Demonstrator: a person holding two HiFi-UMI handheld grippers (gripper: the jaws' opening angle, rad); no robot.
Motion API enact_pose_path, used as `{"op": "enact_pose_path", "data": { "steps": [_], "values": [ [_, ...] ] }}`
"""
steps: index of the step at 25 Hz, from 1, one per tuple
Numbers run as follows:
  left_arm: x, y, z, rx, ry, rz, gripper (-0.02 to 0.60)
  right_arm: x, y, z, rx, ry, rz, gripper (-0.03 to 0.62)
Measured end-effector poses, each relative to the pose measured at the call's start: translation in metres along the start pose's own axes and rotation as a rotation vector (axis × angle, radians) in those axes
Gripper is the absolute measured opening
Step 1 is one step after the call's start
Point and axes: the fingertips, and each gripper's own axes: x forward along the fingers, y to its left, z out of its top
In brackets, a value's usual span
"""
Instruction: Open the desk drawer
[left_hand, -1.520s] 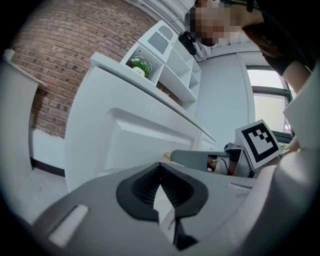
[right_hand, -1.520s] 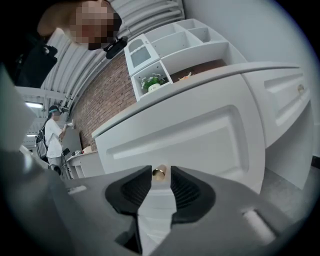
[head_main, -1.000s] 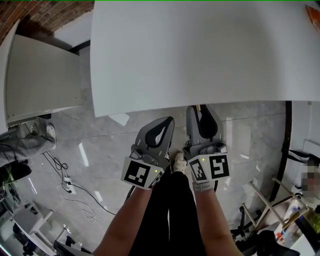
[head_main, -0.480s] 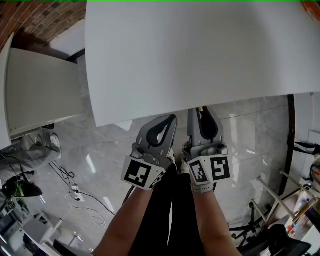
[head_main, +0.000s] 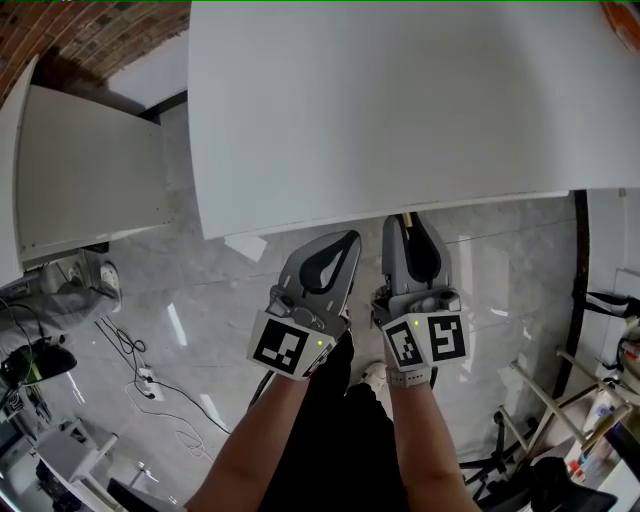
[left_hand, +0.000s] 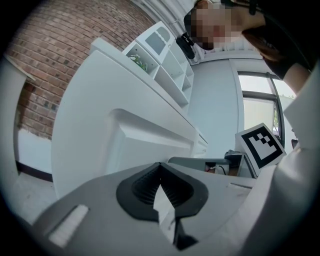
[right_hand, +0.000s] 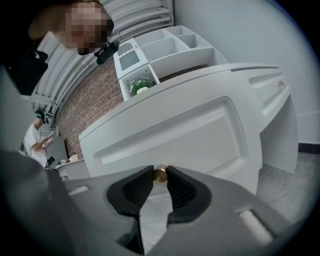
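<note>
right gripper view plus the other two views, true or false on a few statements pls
1. The right gripper has its fingers closed on a brass knob. True.
2. That knob sits on a black panel. False: the drawer front is white.
3. The left gripper grips a knob too. False: its fingers are together, with nothing between them.
4. In the head view, both grippers reach under the front edge of the white desk top. True.

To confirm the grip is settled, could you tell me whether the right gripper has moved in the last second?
No. The right gripper still reaches under the desk edge at the same spot, shut on the knob.
</note>
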Motion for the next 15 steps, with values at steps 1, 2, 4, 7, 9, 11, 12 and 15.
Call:
{"op": "enact_pose_path", "data": {
  "steps": [1,2,4,7,9,11,12,15],
  "values": [
    [-0.001,-0.002,0.000,-0.001,-0.001,0.000,0.003,-0.003,0.000,0.000,0.001,0.001,0.002,0.083],
    [-0.001,-0.004,-0.001,0.001,-0.002,0.001,0.002,-0.006,0.001,-0.001,0.002,0.002,0.005,0.083],
    [0.000,-0.007,-0.003,0.005,0.000,0.003,0.003,-0.009,0.002,-0.002,0.004,0.005,0.017,0.083],
    [0.000,-0.017,-0.009,0.016,0.017,-0.010,0.003,-0.017,0.001,-0.003,0.005,0.007,0.028,0.083],
    [0.002,-0.022,-0.010,0.014,0.018,-0.020,0.003,-0.020,0.002,-0.002,0.006,0.008,0.030,0.083],
    [0.003,-0.023,-0.009,0.010,0.007,-0.017,0.003,-0.021,0.004,-0.003,0.007,0.013,0.038,0.083],
    [0.004,-0.023,-0.009,0.008,0.006,-0.012,0.003,-0.022,0.004,-0.004,0.007,0.016,0.042,0.083],
    [0.005,-0.024,-0.008,0.014,0.004,-0.004,0.003,-0.025,0.003,-0.005,0.004,0.023,0.050,0.083]
  ]
}}
